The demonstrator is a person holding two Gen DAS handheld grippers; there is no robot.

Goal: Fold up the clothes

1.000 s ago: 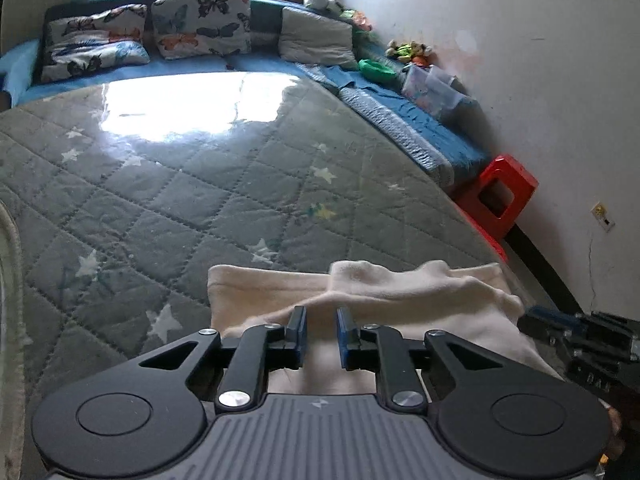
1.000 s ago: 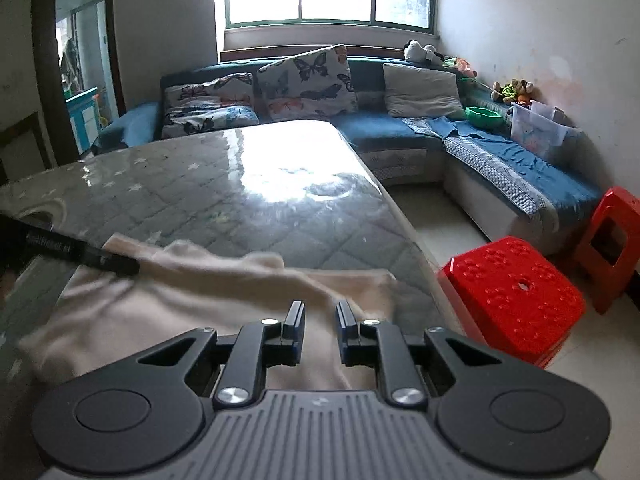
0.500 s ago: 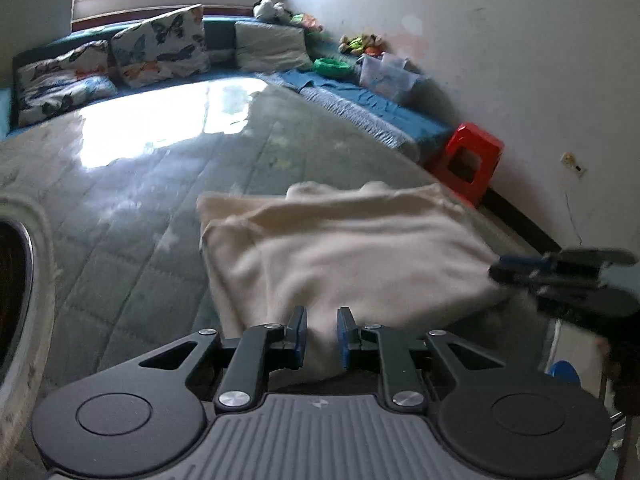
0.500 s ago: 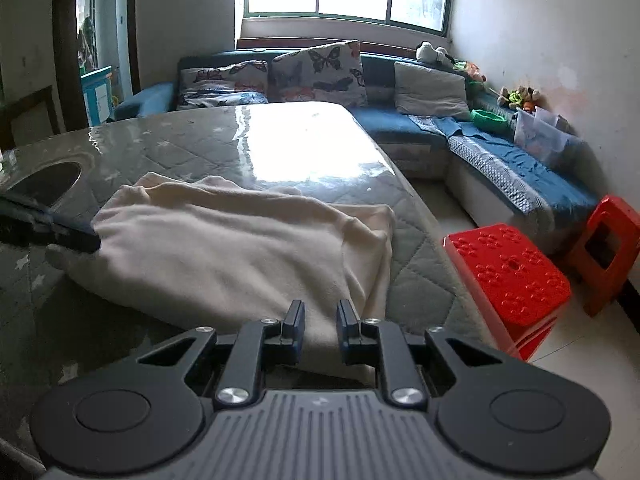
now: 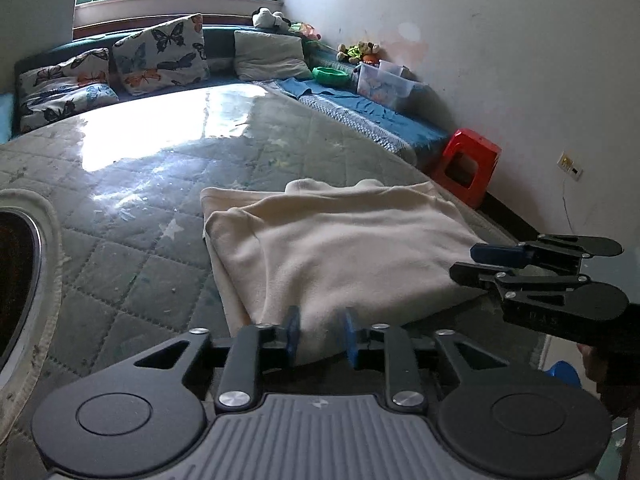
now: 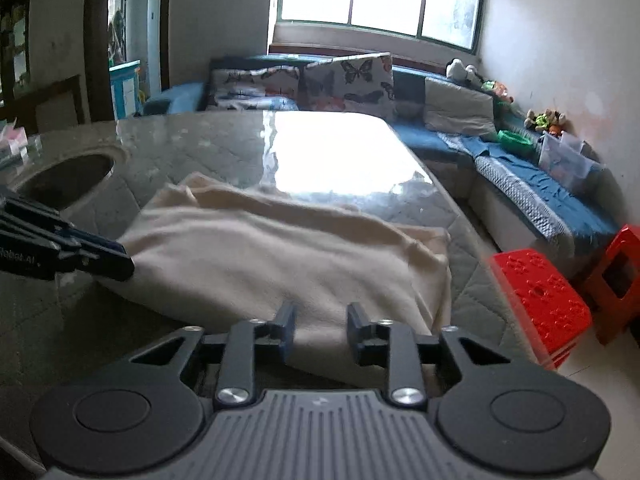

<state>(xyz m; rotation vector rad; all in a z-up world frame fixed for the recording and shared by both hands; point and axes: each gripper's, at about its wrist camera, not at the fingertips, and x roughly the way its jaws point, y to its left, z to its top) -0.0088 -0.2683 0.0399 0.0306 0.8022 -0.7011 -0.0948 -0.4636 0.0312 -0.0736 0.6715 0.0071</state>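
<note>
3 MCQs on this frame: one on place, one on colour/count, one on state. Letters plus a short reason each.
1. Where does the cream garment lie?
A. on the quilted table
B. on the sofa
C. on a stool

2. How many red stools show in the right wrist view?
A. none
B. one
C. two

3. How do the jaws of the left gripper stand?
A. clamped shut on the cloth
B. apart, with the cloth's near edge between them
C. out of view

Answers:
1 A: the garment is spread on the grey star-patterned cover, near the table's edge.
2 C: one stool stands close to the table, and a second beside the sofa.
3 B: a clear gap shows between the blue pads, and cream cloth fills it.
</note>
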